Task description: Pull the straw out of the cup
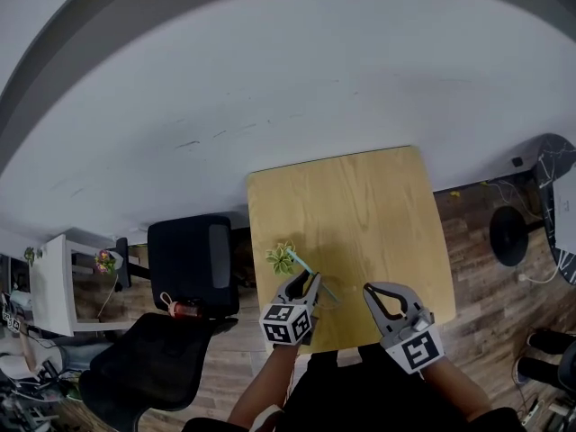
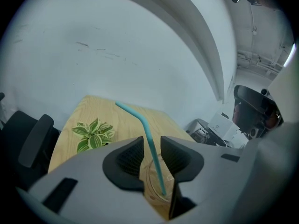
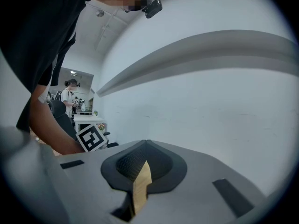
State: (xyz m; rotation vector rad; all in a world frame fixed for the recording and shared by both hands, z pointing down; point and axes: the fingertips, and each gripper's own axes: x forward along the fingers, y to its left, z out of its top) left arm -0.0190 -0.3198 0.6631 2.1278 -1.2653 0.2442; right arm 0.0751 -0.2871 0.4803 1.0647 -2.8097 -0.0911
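On the table [image 1: 360, 196], near edge: clear cup [image 2: 150, 183] w/ teal straw [image 2: 140, 122] standing in it, plant [image 2: 93, 134] just beside.
L gripper [image 2: 150, 146]: jaws narrowly apart, straddling straw above cup; not clamped yet.
R gripper [image 3: 140, 164]: jaws together, empty, apart from cup.
Progress: early. Straw's lower end in cup; clamp + pull both left.
Hard to see: cup faint in head view, base cut off by jaws; can't tell if L jaw touches straw.

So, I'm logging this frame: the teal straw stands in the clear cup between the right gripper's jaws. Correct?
Not quite: the teal straw stands in the clear cup between the jaws of the left gripper, not the right, as the left gripper view shows. The right gripper is shut on nothing.
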